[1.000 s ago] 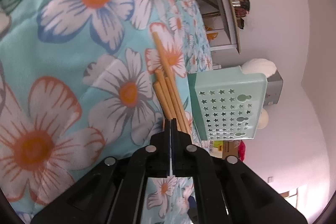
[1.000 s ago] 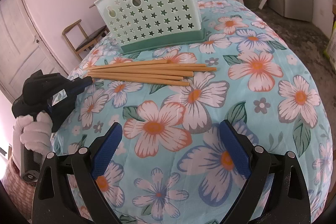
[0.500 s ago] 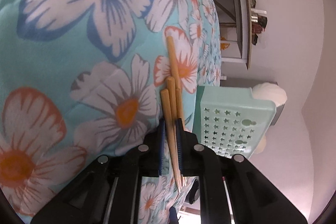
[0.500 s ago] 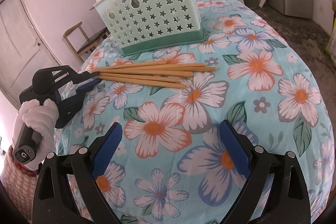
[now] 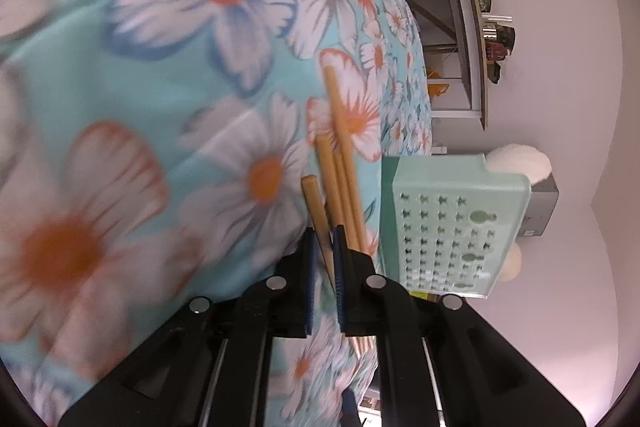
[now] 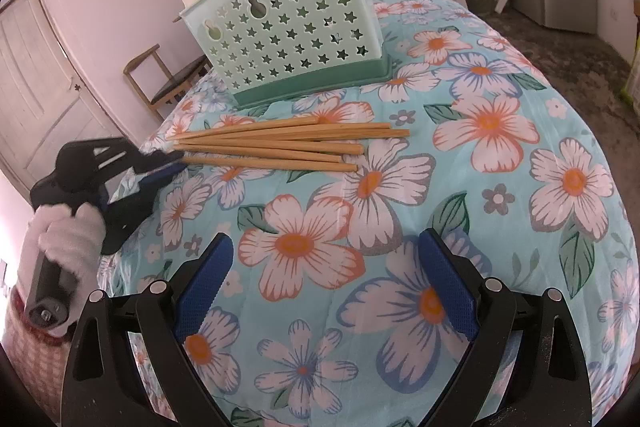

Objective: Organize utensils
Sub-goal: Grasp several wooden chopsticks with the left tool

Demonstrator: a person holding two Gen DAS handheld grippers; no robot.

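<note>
Left gripper [image 5: 325, 251] jaws now clamped on 1 chopstick [image 5: 316, 215]; right gripper [image 6: 326, 275] jaws apart.

Left gripper [image 5: 325, 247] lay low against the surface, blue pads [image 5: 340, 267] nearly together with only a narrow gap. Gloved hand [image 6: 66, 231] gripped its handle, seen from the right wrist. Right gripper [image 6: 325, 277] hovered well back, spread wide, holding nothing.

A black left gripper [image 5: 325, 247] with blue pads nearly closed around one wooden chopstick [image 5: 316, 219]. More chopsticks [image 5: 344, 147] lie just beside it on a floral tablecloth [image 5: 160, 107]. A mint star-perforated basket [image 5: 448, 227] stands near.
</note>
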